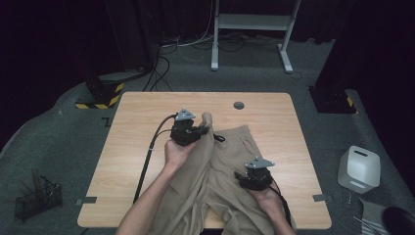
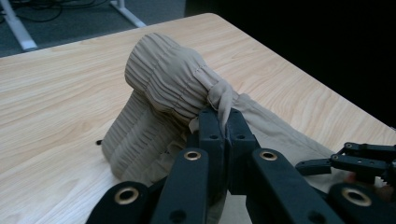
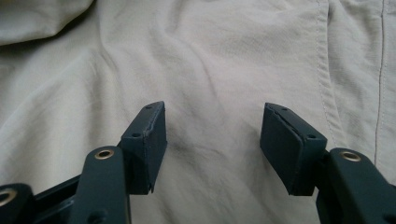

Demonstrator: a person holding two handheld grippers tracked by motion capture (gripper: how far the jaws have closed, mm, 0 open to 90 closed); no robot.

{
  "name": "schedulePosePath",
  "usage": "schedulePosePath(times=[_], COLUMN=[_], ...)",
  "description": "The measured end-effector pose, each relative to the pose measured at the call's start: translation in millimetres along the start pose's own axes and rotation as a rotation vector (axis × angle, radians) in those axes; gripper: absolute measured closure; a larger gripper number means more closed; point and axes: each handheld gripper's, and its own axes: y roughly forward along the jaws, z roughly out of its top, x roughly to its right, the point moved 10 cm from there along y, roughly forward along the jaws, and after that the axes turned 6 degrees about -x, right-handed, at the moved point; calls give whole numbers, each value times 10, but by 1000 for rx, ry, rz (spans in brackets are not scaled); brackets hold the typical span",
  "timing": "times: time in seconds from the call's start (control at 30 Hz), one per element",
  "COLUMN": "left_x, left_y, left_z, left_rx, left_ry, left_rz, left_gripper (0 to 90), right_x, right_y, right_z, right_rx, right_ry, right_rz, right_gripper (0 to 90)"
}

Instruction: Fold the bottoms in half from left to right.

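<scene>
A pair of beige trousers (image 1: 230, 166) lies on the wooden table (image 1: 147, 117), its legs trailing off the near edge. My left gripper (image 1: 201, 131) is shut on the gathered elastic waistband (image 2: 168, 79) and lifts that bunched part off the table; in the left gripper view (image 2: 223, 122) the cloth is pinched between the closed jaws. My right gripper (image 1: 247, 182) rests low over the flat trouser cloth (image 3: 210, 60) nearer the front. Its jaws stand wide apart in the right gripper view (image 3: 212, 135), with only smooth fabric behind them and nothing pinched.
A small round grommet (image 1: 239, 105) sits in the table near its far edge. On the floor stand a white box (image 1: 359, 169) at the right, a wire basket (image 1: 36, 198) at the left, and a white desk frame (image 1: 252, 29) beyond the table.
</scene>
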Motion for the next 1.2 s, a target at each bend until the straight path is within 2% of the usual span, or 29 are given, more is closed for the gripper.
schedulePosePath(times=[0.1, 0.23, 0.3, 0.53, 0.63, 0.77, 0.97, 1.2], left_x=[91, 148, 196, 319, 396, 436, 527, 588], left_y=[79, 155, 247, 398, 495, 579, 849, 1046], left_z=[45, 62, 61, 95, 131, 134, 22, -103], left_rx=[0, 3, -4, -13, -20, -25, -76, -132], left_ry=[12, 4, 3, 16, 41, 48, 57, 69], left_rz=[-23, -46, -61, -78, -80, -81, -95, -94], left_gripper=[879, 879, 879, 878, 877, 875, 869, 852], right_x=[0, 0, 0, 0, 0, 1, 1, 2], right_y=[0, 0, 0, 0, 0, 0, -1, -1], right_z=[0, 0, 0, 0, 0, -1, -2, -1], right_rx=[0, 1, 1, 1, 0, 0, -1, 1], right_ry=[0, -1, 0, -1, -1, -2, -1, -3], right_rz=[0, -1, -1, -1, -2, -2, -2, -3], right_gripper=[409, 409, 409, 409, 409, 408, 408, 408])
